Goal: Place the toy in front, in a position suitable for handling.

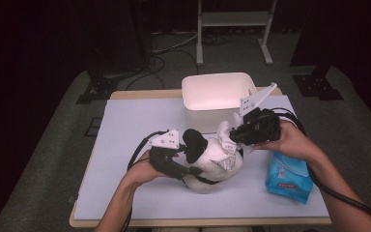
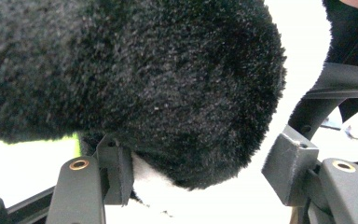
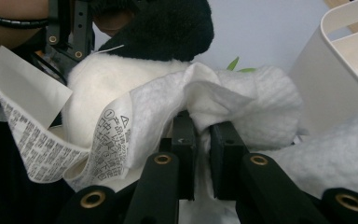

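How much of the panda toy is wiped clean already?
Done: a wipe is out of the blue pack and pinched in the right gripper. In hand: the left gripper steadies the plush panda by a black furry part while the wipe presses on its white fur. How much is clean cannot be told. Left: probably more wiping, perhaps the white bin afterwards.

Light falls from above onto the pale surface (image 1: 125, 145), while the room around it sinks into near-black. The white bin (image 1: 217, 92) glares, washed out. In the left gripper view, whites blow out behind slightly soft, close black fur (image 2: 144, 84).
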